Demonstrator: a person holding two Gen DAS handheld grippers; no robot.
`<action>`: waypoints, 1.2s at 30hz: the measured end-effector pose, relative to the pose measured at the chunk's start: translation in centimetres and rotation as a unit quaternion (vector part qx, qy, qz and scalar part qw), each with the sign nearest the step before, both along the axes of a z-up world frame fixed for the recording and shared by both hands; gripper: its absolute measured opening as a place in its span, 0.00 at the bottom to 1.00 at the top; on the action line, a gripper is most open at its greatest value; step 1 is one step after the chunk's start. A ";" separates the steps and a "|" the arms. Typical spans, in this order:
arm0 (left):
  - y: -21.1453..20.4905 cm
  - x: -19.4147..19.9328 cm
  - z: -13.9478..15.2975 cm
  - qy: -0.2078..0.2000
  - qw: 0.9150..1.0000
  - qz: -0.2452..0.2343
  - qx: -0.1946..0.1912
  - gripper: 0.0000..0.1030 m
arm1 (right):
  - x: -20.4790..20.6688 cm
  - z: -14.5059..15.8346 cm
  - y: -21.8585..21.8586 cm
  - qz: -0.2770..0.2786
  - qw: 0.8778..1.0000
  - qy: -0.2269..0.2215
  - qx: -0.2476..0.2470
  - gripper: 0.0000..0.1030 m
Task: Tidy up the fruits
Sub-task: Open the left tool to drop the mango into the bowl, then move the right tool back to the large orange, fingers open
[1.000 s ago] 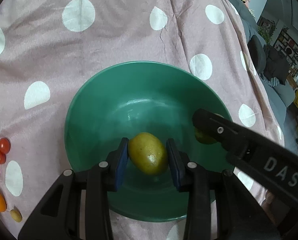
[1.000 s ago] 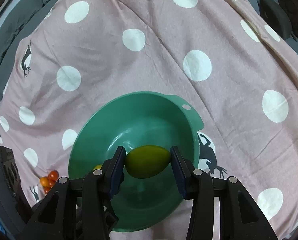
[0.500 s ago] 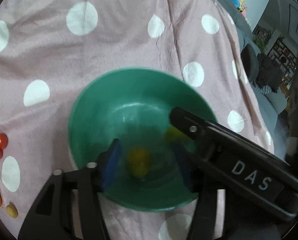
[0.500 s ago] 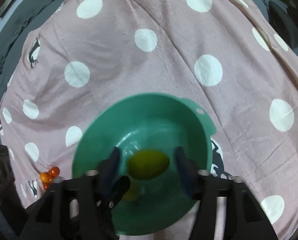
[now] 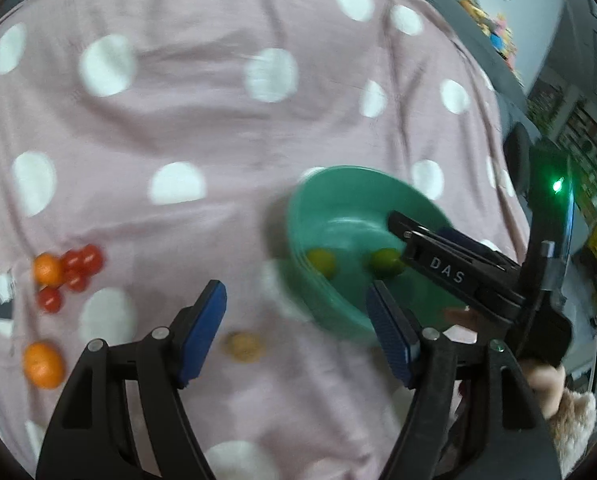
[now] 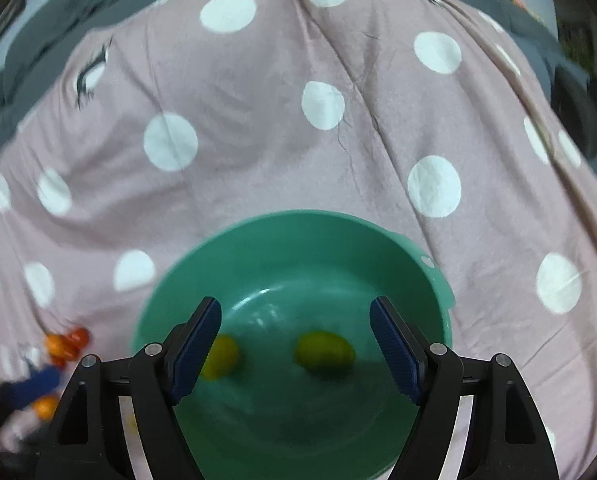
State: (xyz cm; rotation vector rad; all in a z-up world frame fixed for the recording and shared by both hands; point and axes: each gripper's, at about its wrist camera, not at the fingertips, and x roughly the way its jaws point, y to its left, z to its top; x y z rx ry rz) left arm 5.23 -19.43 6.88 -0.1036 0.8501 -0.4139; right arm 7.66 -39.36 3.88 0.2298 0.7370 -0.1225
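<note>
A green bowl (image 6: 338, 240) sits on a pink polka-dot cloth and holds two yellow-green fruits (image 6: 324, 352) (image 6: 220, 356). My right gripper (image 6: 296, 340) is open and empty above the bowl. My left gripper (image 5: 298, 328) is open and empty to the left of the bowl (image 5: 318, 208), above the cloth. The two fruits (image 5: 322, 262) (image 5: 386, 262) show in the bowl in the left wrist view, with the right gripper's black finger (image 5: 438, 256) over the rim. A small yellow fruit (image 5: 242, 346) lies on the cloth between my left gripper's jaws.
Red cherry tomatoes (image 5: 78, 266) and small oranges (image 5: 46, 270) (image 5: 42, 364) lie on the cloth at the left. The same pile shows at the right wrist view's left edge (image 6: 64, 342). A dark sofa and shelves stand beyond the cloth at the right.
Both grippers opened and let their yellow-green fruits drop into the bowl. The left gripper then pulled back and swung left toward the loose fruits; the right gripper rose slightly.
</note>
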 end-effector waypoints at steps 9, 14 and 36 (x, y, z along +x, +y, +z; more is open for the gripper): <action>10.9 -1.8 -1.1 0.023 0.995 0.101 0.011 0.71 | 0.9 -1.6 3.8 0.020 0.995 0.014 -0.098 0.75; 17.0 -3.8 -2.2 0.030 0.987 0.157 0.009 0.71 | 0.9 -1.6 5.4 0.029 0.988 0.007 -0.150 0.75; 24.9 -6.0 -4.0 0.054 0.974 0.218 -0.044 0.60 | -8.9 3.4 10.6 0.092 0.991 -0.031 -0.089 0.75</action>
